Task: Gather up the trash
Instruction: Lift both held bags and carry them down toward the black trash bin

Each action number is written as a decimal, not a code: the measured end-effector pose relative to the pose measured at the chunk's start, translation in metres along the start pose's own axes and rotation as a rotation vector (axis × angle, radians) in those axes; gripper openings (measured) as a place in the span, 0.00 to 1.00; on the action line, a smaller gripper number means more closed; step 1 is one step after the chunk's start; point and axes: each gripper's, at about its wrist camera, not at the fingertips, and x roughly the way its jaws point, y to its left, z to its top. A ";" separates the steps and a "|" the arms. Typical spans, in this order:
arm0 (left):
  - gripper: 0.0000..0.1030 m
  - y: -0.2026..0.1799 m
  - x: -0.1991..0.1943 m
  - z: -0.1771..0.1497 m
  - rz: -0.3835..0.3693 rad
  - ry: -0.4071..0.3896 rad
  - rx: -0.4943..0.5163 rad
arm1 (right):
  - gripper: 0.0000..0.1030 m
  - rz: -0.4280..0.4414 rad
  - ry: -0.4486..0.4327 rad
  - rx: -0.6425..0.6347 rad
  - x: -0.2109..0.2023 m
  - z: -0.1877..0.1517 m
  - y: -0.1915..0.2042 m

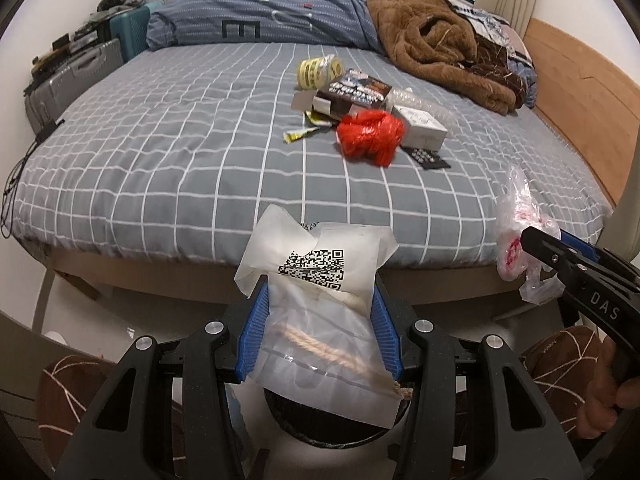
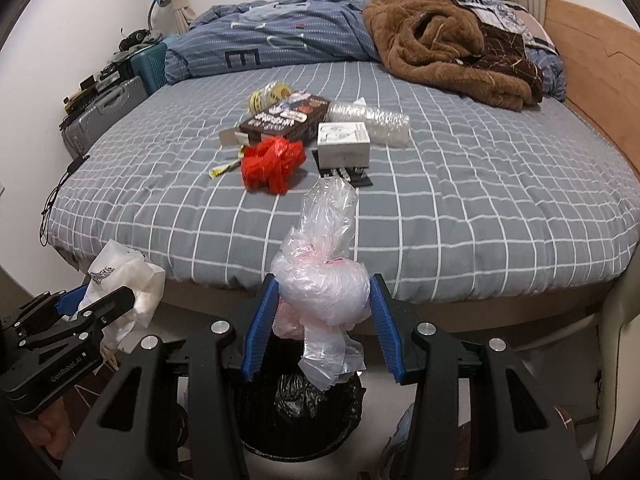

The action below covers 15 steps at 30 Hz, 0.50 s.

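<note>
Holding one piece of trash in each gripper, I am only partly through the work. My left gripper (image 1: 318,316) is clamped on a flat packet (image 1: 320,300) with a printed code, and my right gripper (image 2: 324,320) squeezes a crumpled clear bag (image 2: 320,280). Both hang just above the black bin (image 2: 304,412) at the foot of the bed (image 2: 480,208) (nothing is dropped yet). On the bed much is left: a red bag (image 2: 272,164), a dark box (image 2: 280,118), a white box (image 2: 344,146), a clear bottle (image 2: 372,120), a yellow tape roll (image 2: 270,94) and small wrappers.
</note>
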 end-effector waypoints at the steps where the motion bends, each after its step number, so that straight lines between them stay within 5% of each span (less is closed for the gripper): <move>1: 0.46 0.001 0.001 -0.002 0.002 0.003 -0.001 | 0.44 0.000 0.006 0.000 0.001 -0.003 0.000; 15: 0.46 0.009 0.024 -0.028 0.010 0.087 -0.021 | 0.44 0.016 0.098 -0.023 0.025 -0.031 0.012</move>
